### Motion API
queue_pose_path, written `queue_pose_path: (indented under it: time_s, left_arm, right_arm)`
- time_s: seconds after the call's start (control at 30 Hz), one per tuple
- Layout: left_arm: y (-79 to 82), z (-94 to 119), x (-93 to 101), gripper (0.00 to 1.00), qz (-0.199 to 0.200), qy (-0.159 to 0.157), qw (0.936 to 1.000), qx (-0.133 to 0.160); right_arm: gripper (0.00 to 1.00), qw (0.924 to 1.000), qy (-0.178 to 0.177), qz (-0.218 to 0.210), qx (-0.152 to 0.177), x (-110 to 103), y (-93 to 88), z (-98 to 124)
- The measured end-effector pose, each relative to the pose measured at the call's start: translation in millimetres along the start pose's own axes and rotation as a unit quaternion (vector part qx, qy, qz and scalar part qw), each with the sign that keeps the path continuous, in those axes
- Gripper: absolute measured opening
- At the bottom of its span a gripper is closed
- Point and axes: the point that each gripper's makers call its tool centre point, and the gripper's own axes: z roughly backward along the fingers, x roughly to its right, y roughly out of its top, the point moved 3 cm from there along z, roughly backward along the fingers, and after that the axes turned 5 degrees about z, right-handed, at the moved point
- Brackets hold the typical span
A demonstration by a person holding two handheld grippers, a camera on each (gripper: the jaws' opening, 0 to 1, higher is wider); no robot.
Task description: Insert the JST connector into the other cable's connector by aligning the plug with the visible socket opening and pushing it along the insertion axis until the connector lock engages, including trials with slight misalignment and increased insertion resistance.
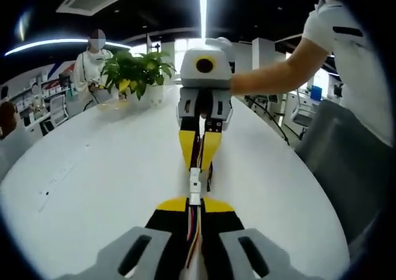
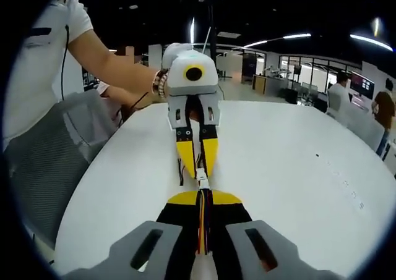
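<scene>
2 grippers face each other over my white table [image 1: 93,187]. Left gripper [image 1: 194,201]: jaws pressed together on a multicoloured cable [image 1: 193,227] ending in a white JST connector [image 1: 195,187]. Right gripper [image 2: 202,196]: jaws pinching a dark red-and-yellow cable [image 2: 203,221], its white connector [image 2: 202,182] at the tips. I see the 2 connectors meeting end to end between the yellow tips; whether they are locked I cannot tell. 1 potted plant [image 1: 137,71] stands at the far edge.

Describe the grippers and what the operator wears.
Both grippers alike: left gripper and right gripper have a white rounded housing with a yellow ring, grey body, and black jaws tipped yellow. Grey slotted fingers up close. The person wears a white short sleeve and a wrist bracelet.
</scene>
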Motion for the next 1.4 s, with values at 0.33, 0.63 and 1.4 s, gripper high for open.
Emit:
queue_pose_path:
  time_s: [0.33,0.63,1.4]
  left_arm:
    - [-5.0,2.2,-4.4,0.01,0.006,-0.002,1.0,-0.002]
    - [-6.4,1.9,-5.8,0.01,0.014,-0.002,0.9999,0.003]
    - [-9.3,-1.7,-6.2,0.0,0.002,-0.008,0.9999,-0.014]
  right_arm:
    - [0.0,1.0,0.004,0.005,-0.006,-2.9,0.2,-2.6]
    - [0.01,0.9999,0.002,0.008,-0.007,-5.8,0.5,-3.3]
    - [0.0,0.9989,0.018,0.029,-0.032,-11.6,-0.9,-9.8]
